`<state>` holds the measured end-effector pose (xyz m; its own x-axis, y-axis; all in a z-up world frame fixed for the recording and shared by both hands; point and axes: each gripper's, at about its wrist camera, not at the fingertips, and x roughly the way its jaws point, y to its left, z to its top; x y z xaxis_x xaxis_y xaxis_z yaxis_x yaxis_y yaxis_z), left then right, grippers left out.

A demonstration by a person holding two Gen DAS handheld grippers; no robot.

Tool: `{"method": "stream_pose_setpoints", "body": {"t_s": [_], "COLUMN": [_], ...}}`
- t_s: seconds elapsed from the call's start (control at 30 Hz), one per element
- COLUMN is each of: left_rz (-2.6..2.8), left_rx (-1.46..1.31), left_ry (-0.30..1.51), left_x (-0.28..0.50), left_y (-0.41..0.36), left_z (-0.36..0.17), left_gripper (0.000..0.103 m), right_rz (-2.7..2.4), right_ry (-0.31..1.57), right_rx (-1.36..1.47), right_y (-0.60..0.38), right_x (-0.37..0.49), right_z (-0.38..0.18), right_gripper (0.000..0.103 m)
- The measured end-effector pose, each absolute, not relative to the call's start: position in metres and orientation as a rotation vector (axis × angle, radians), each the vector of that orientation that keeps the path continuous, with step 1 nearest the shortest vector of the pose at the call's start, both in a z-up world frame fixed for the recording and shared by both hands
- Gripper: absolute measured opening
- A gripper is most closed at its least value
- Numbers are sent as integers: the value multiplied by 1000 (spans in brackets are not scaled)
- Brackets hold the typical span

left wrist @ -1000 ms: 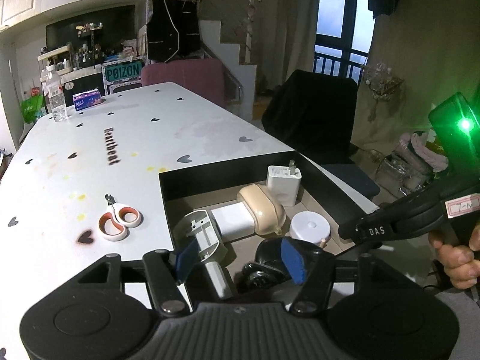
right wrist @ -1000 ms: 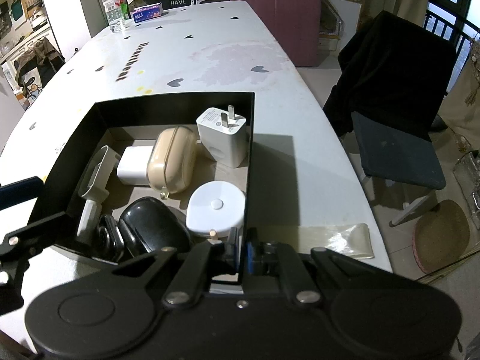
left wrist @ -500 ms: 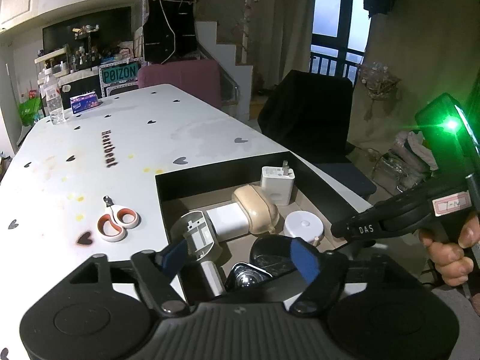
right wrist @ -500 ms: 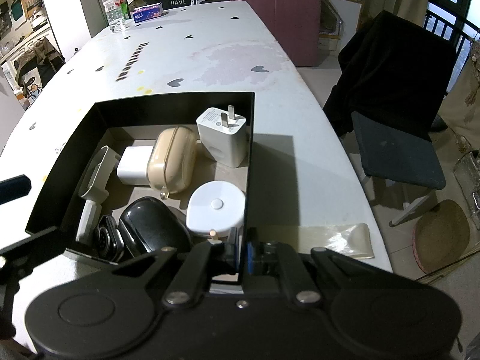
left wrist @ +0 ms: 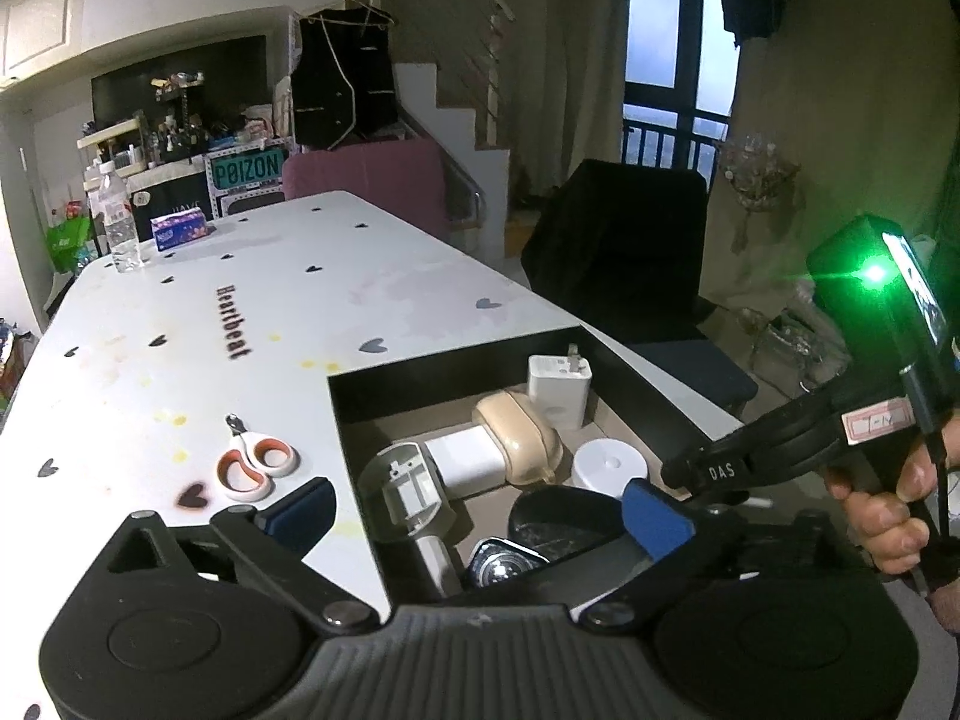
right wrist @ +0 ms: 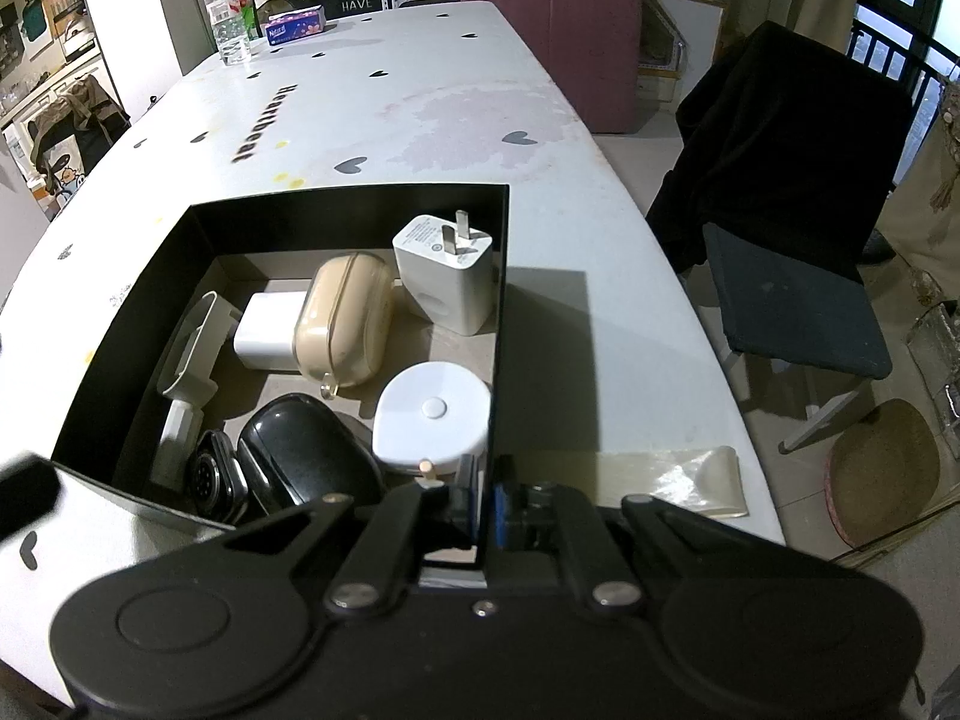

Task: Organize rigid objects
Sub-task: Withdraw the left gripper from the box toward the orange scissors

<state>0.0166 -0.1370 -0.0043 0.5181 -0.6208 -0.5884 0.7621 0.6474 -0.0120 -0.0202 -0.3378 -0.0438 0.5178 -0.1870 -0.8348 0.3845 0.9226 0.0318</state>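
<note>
Two grippers at a white heart-print table (right wrist: 420, 96): left gripper (left wrist: 480, 510) spread wide, empty, above the black box (right wrist: 501, 300); right gripper (right wrist: 486, 495) clamped on that box's near wall. Box holds a wall charger (right wrist: 450, 282) and beige earbud case (right wrist: 345, 318). Scissors (left wrist: 255, 465) lie beside the box. Water bottle (right wrist: 228, 18), pink chair (right wrist: 552, 30) at far end.

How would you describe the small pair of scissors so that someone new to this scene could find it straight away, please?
Start at the long white table printed with dark hearts, then find the open black box of gadgets near its close end. The scissors lie flat on the bare tabletop just outside the box's left wall, ahead of the open left gripper. Their orange-and-white handle loops set them apart, and they are outside the box.
</note>
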Motion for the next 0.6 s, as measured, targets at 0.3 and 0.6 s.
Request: {"method": "stream_pose_setpoints", "body": {"t_s": [0.3, 0.6], "left_rz": [-748, -606], "left_rx": [226, 113], "left_ry": [512, 479], "left_x": [34, 72], "left_y": [-105, -65], "left_z": [11, 8], "left_gripper": [103, 103], "right_rz": [-346, -346], "right_ry": [969, 969], "right_rx": [224, 224], "right_y": [-338, -338], "right_x": [-20, -20], "right_z": [-44, -44], "right_gripper": [6, 6]}}
